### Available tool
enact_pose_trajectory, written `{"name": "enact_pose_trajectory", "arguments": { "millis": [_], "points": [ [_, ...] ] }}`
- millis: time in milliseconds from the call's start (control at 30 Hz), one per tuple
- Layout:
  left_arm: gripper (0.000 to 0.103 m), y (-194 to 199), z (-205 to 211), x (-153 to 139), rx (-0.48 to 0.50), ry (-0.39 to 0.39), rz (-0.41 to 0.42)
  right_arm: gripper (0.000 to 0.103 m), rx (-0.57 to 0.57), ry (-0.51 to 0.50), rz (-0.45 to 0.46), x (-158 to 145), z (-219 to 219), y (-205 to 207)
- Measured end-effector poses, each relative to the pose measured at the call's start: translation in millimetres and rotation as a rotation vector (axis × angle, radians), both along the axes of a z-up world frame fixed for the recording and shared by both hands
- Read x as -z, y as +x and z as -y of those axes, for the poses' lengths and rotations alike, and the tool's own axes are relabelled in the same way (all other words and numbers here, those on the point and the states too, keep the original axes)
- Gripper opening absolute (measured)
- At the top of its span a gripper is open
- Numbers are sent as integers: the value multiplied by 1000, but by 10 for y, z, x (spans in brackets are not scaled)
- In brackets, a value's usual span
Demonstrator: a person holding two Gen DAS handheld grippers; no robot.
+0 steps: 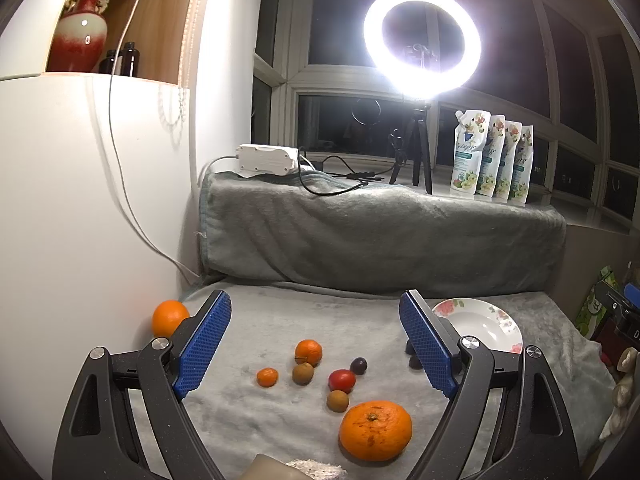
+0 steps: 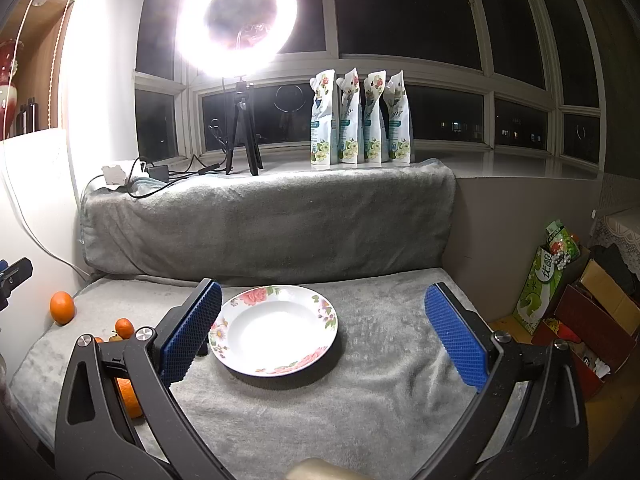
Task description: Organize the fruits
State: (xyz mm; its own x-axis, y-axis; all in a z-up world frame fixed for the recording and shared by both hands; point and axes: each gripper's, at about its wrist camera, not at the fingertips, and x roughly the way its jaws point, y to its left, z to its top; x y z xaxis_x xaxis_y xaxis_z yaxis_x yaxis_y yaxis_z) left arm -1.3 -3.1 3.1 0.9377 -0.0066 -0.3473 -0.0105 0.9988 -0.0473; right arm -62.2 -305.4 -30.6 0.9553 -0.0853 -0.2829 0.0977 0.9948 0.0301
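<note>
"优酪" on green carton (image 2: 538, 292)

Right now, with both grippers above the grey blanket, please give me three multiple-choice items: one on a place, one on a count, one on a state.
1. Where does the plate lie?
A. on the windowsill
B. on the grey blanket
C. on the shelf beside the vase

2. How many white pouches stand on the windowsill?
A. two
B. four
C. six

3. How is the plate?
A. empty
B. full of oranges
C. upside down

Answers:
1. B: in the right wrist view it rests flat on the blanket, below the windowsill.
2. B: four stand in a row behind the blanket fold.
3. A: its white bowl shows nothing inside; the big orange and the other fruits lie on the blanket.
</note>
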Motion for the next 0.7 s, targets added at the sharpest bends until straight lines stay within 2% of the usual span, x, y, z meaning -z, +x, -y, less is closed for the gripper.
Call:
{"name": "enact_pose_trajectory", "arguments": {
  "millis": [700],
  "points": [
    [86, 21, 25, 58, 12, -9, -20, 103, -15, 5, -19, 1, -36, 29]
  ]
}}
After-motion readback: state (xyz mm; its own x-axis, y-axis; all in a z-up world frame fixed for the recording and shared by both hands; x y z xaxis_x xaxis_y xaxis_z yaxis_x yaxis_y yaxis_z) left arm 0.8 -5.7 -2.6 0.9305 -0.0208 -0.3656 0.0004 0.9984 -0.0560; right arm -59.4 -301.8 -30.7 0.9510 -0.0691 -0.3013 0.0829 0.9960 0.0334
